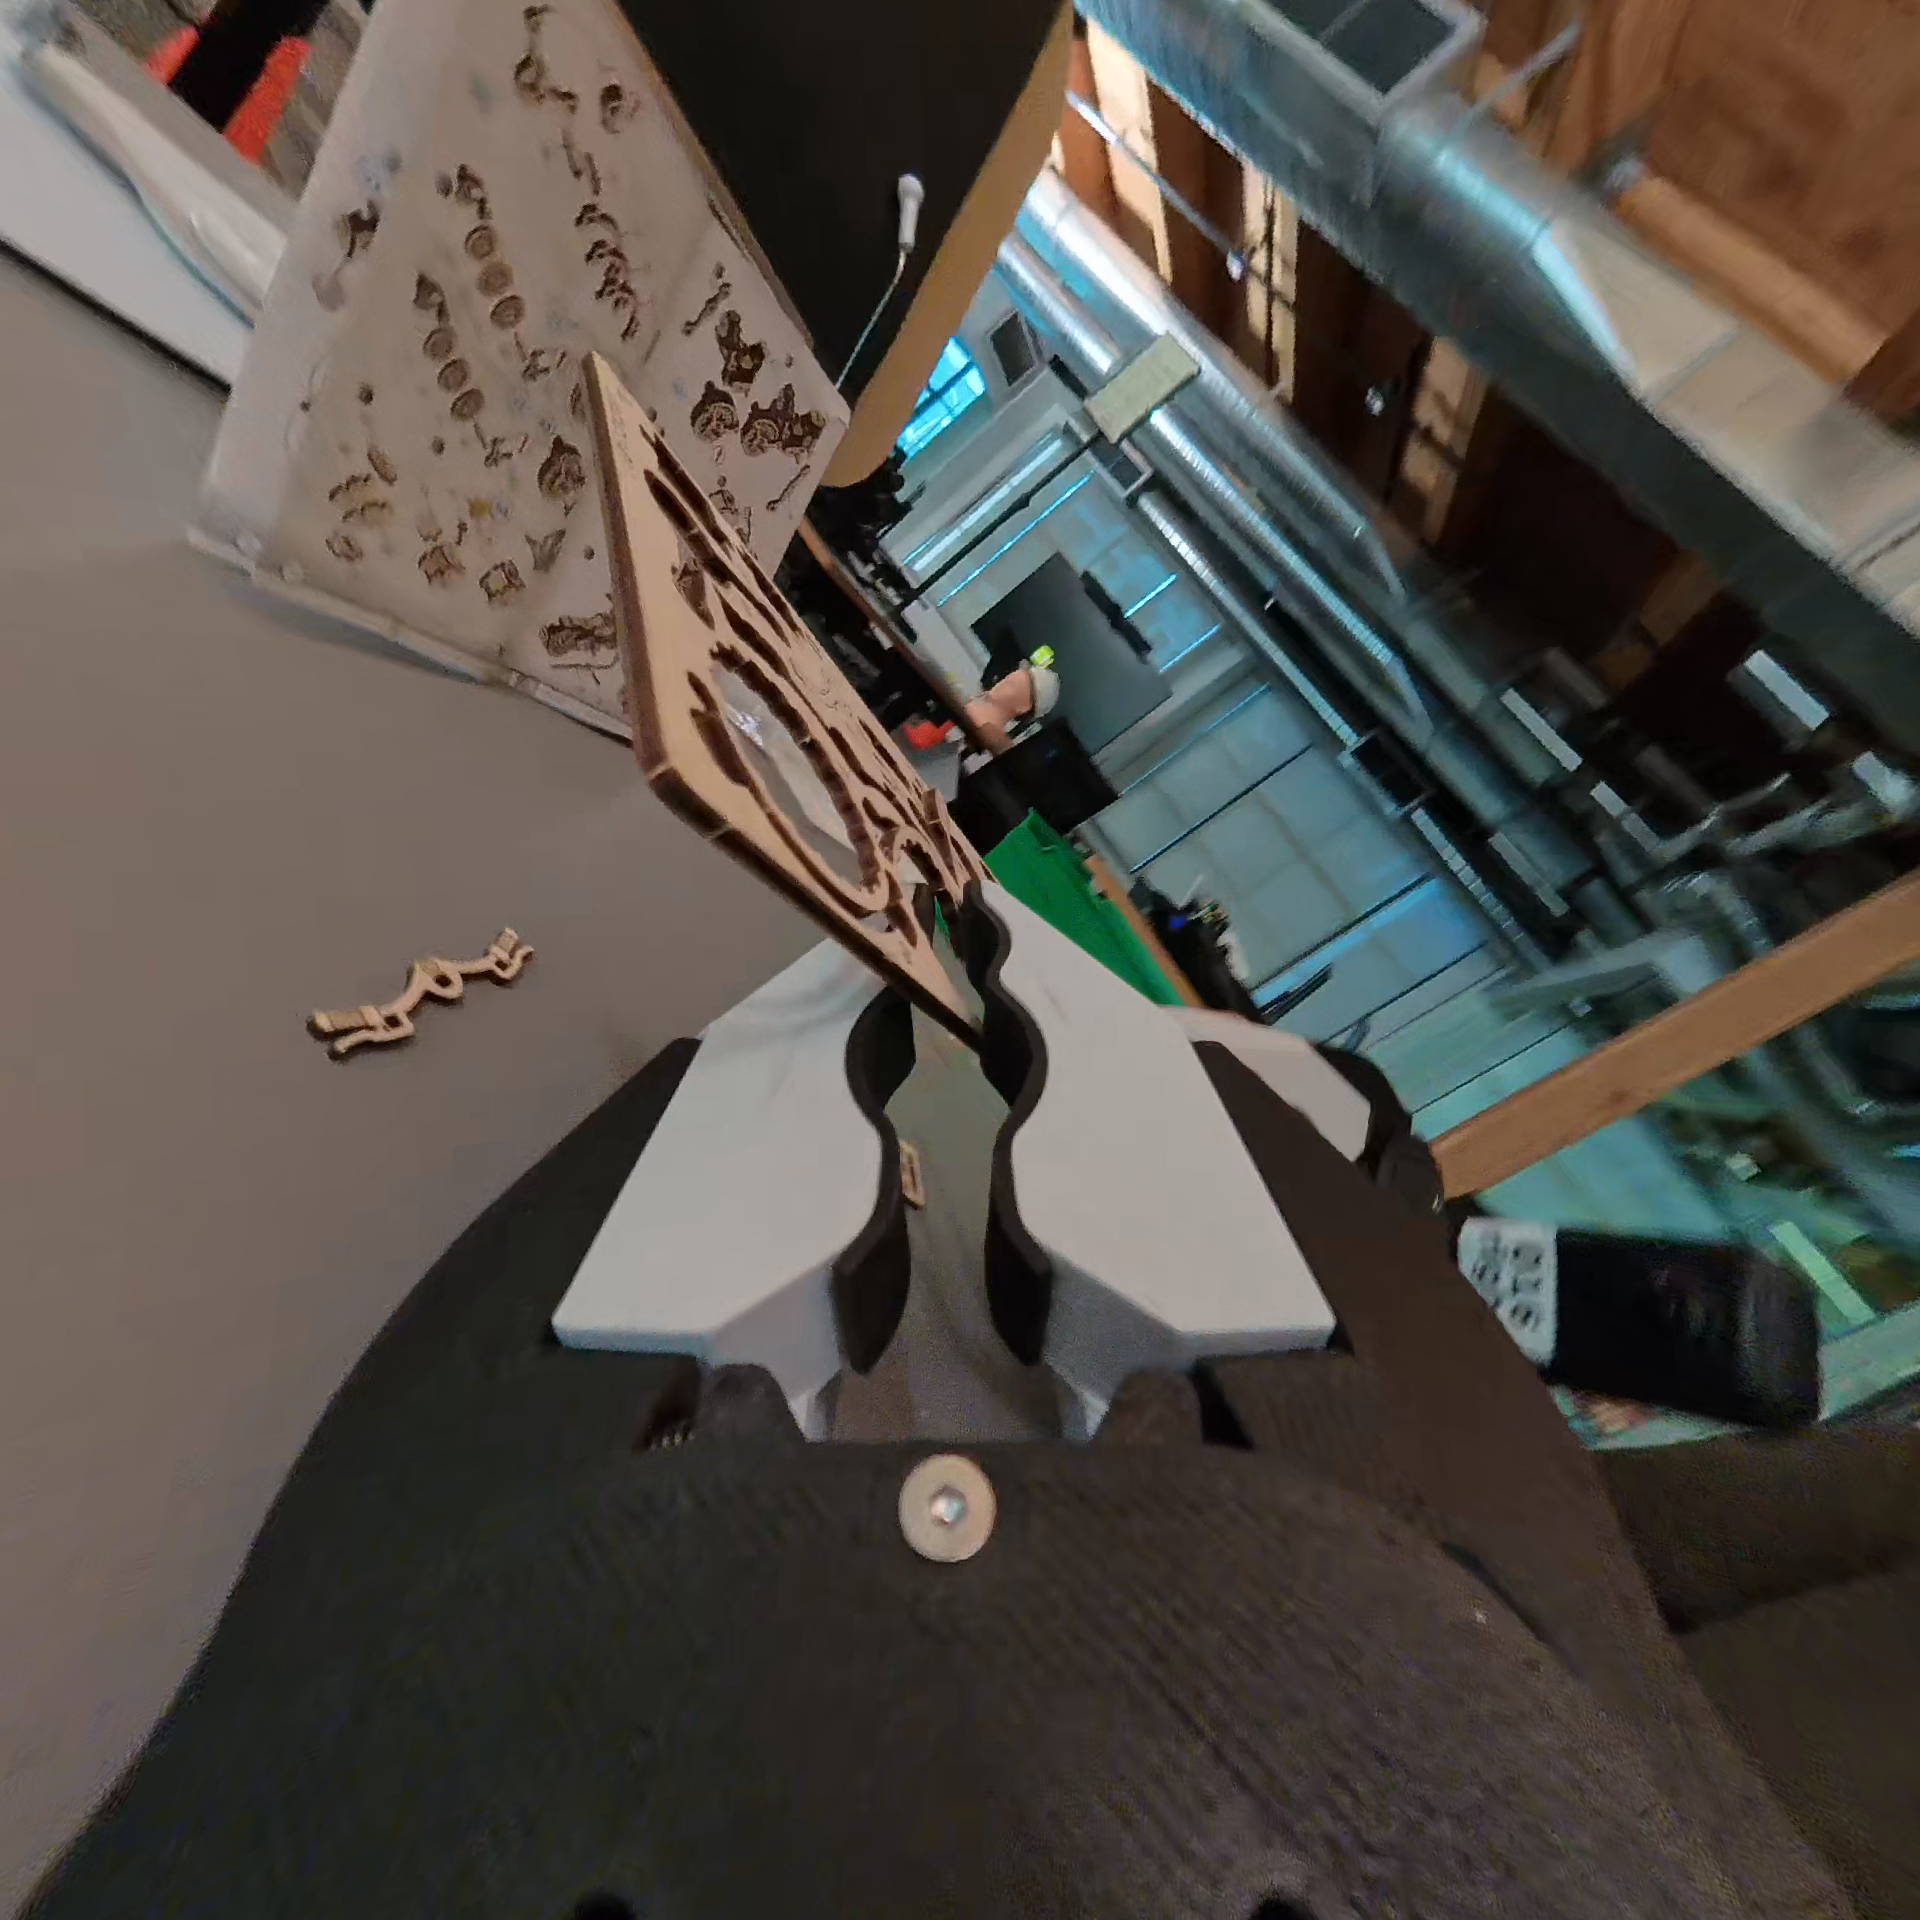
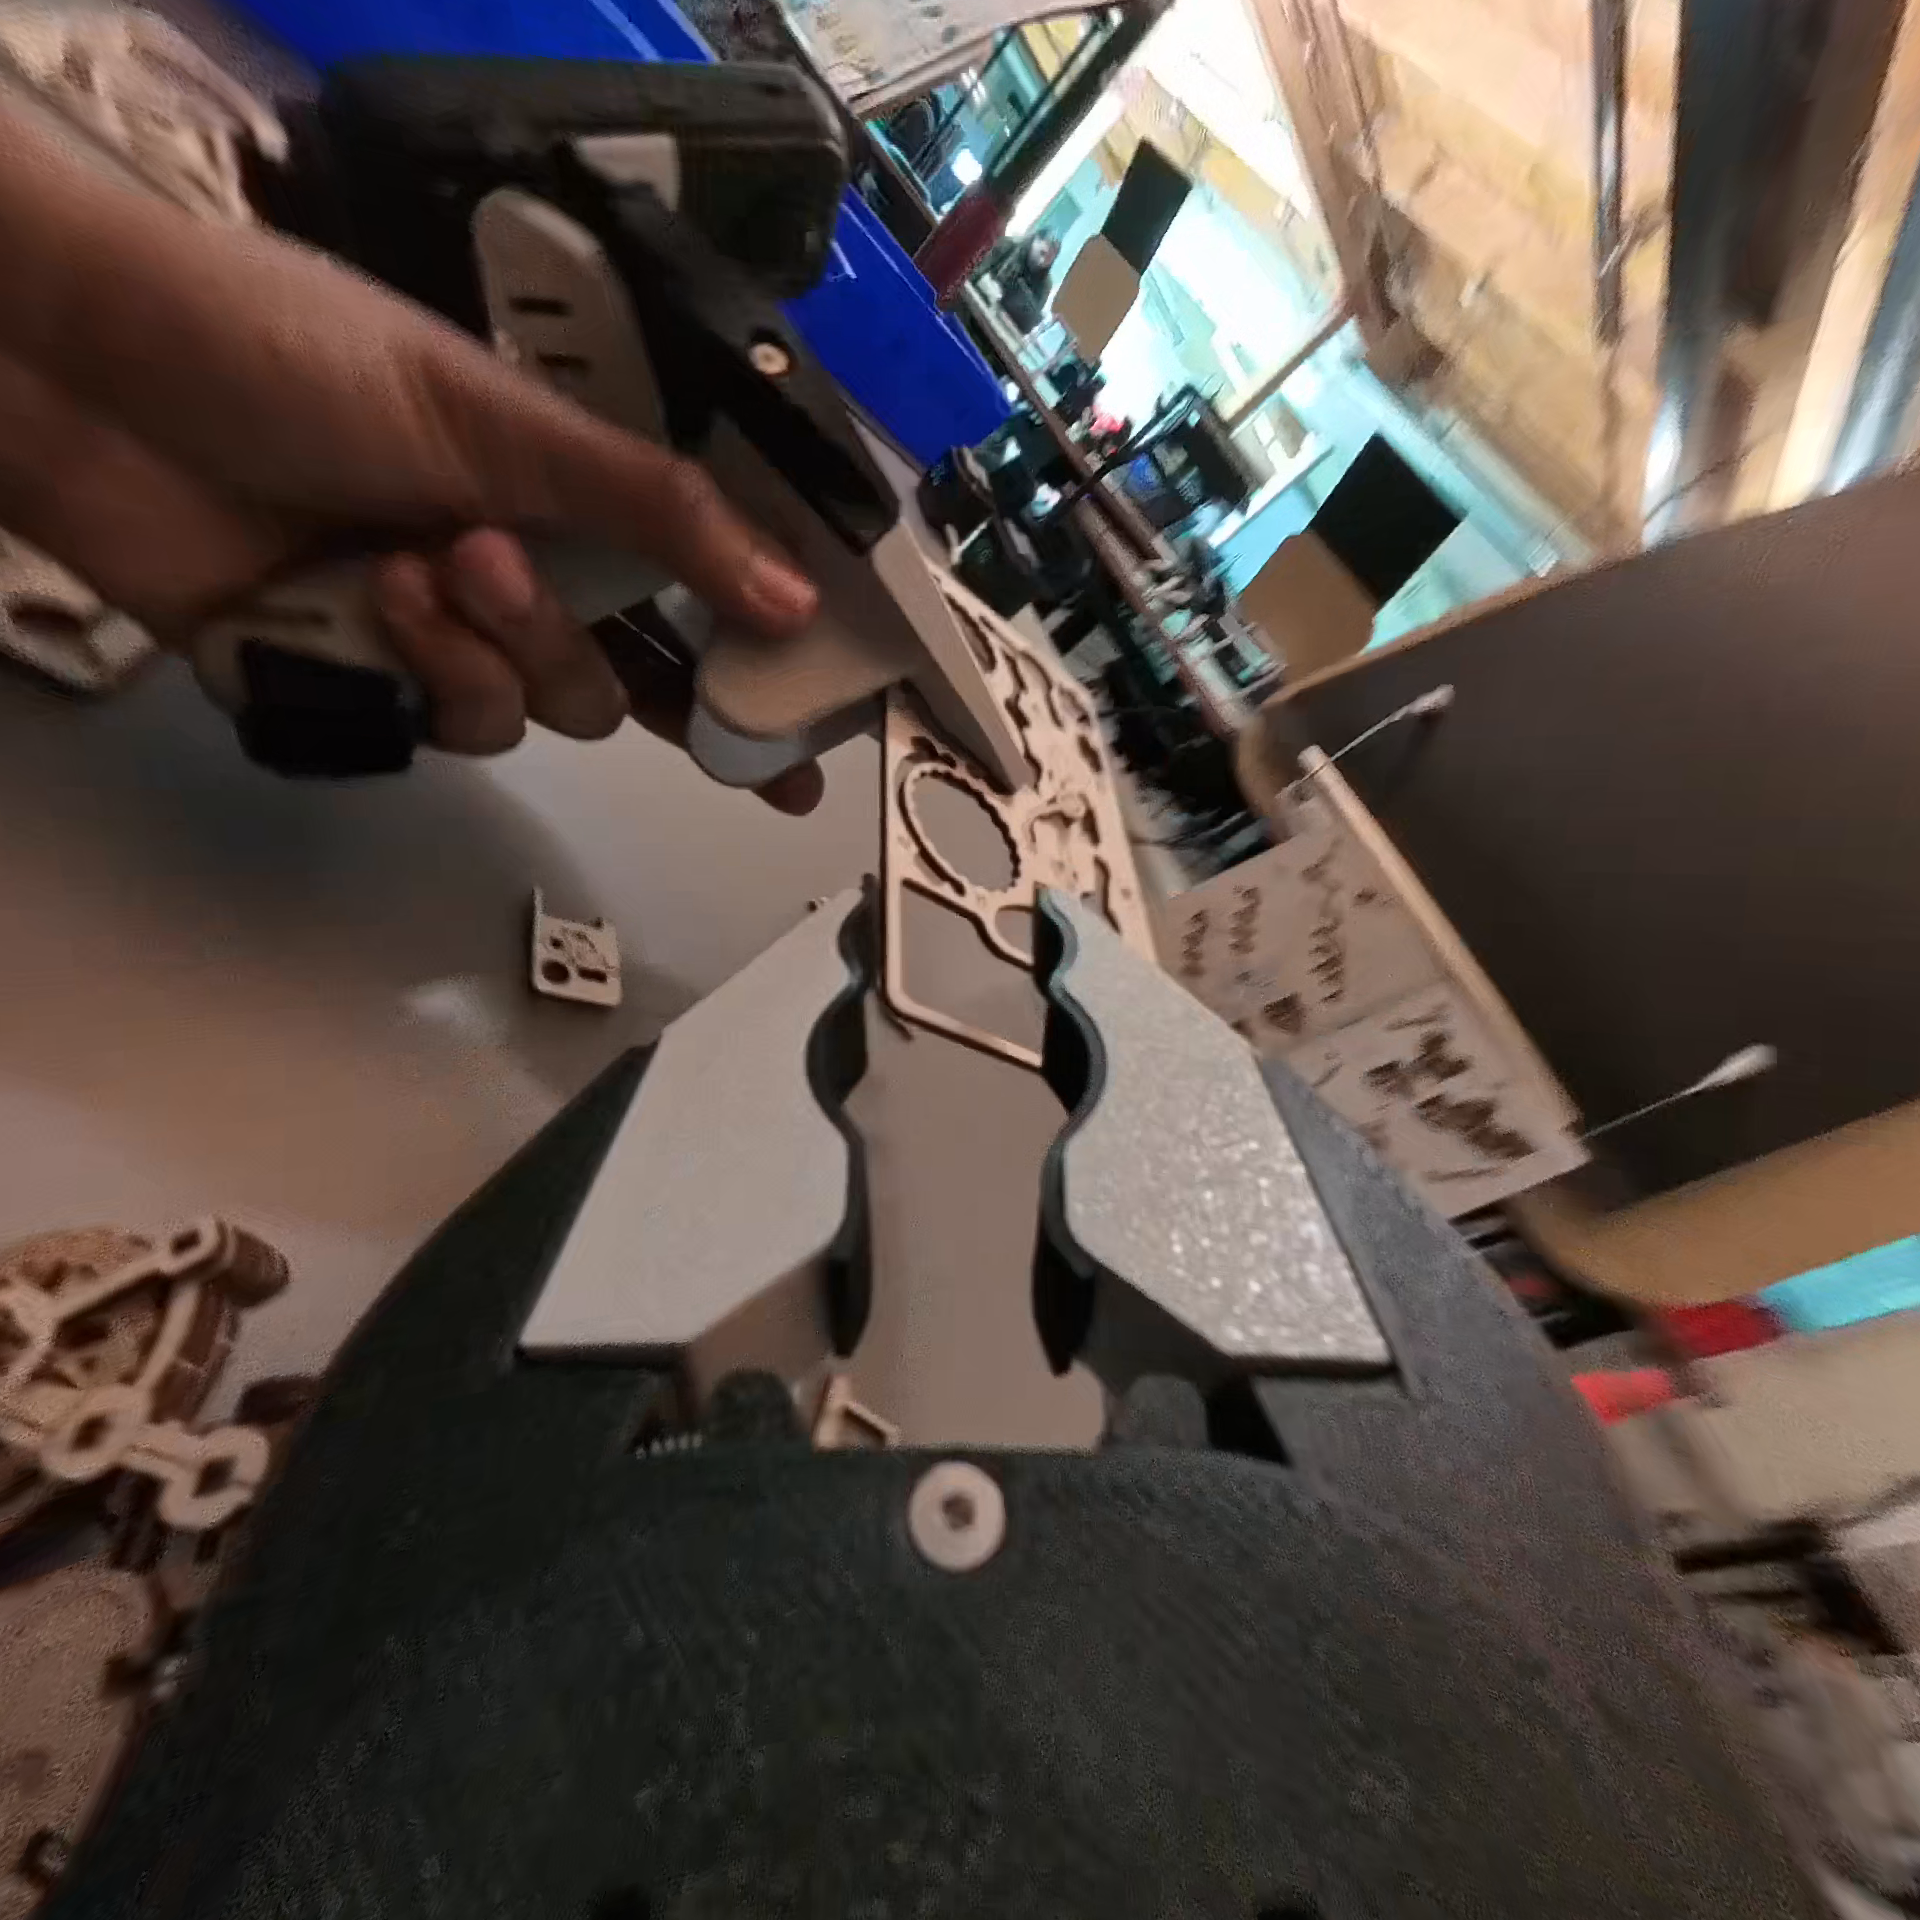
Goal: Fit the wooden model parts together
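A thin laser-cut wooden parts sheet point(image 1: 727, 675) with several cut-outs is held up above the grey table point(image 1: 208, 727). My left gripper point(image 1: 935, 966) is shut on one corner of it. In the right wrist view a hand holds the left gripper point(image 2: 997, 764), whose fingers point(image 2: 935, 644) clamp the sheet point(image 2: 1055, 826) from above. My right gripper point(image 2: 951, 914) is open. The sheet's lower corner hangs between its fingertips, and I see no pad pressing on it.
A loose wooden piece point(image 1: 421, 992) and a small square wooden piece point(image 2: 577, 956) lie on the table. A printed parts sheet point(image 1: 468, 364) leans on a dark box point(image 2: 1610, 779). A part-built wooden model point(image 2: 114, 1351) is at the left, a blue bin point(image 2: 894, 322) behind.
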`<state>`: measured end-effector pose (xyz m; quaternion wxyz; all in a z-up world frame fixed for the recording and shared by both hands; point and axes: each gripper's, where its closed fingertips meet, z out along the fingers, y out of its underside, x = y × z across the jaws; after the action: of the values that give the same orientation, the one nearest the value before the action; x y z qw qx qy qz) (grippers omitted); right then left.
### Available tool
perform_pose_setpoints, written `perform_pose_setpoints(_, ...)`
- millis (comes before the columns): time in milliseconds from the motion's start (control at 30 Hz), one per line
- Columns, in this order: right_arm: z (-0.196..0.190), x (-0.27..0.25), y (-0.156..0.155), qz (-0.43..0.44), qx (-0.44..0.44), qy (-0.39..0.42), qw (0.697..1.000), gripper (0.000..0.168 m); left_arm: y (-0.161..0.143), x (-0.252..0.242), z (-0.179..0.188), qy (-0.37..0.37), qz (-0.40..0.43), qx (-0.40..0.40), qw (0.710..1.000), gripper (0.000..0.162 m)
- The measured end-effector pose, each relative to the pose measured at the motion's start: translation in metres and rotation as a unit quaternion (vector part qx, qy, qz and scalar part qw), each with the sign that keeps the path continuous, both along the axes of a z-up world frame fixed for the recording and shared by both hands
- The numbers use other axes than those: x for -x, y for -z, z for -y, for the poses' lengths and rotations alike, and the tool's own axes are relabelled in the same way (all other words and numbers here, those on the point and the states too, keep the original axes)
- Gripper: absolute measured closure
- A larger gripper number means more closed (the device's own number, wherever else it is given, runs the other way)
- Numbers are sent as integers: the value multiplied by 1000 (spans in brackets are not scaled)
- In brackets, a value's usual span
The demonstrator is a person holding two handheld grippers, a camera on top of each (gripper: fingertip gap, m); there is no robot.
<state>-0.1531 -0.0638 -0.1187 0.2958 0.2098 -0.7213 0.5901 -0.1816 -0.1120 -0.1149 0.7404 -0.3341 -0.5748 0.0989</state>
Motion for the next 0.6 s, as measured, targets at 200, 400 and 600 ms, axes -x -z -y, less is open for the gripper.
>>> perform_pose_setpoints(200, -4, 9, -17, 283, 58, -52, 956, 142, -1, -2, -13, -31, -19, 208, 977, 162)
perform_pose_setpoints(400, -7, 28, -14, 245, 69, 6, 967, 147, -1, -4, -41, 23, -33, 202, 979, 162)
perform_pose_setpoints(600, -8, 27, -18, 218, 80, 11, 973, 150, -3, -8, -56, 58, -51, 211, 974, 162)
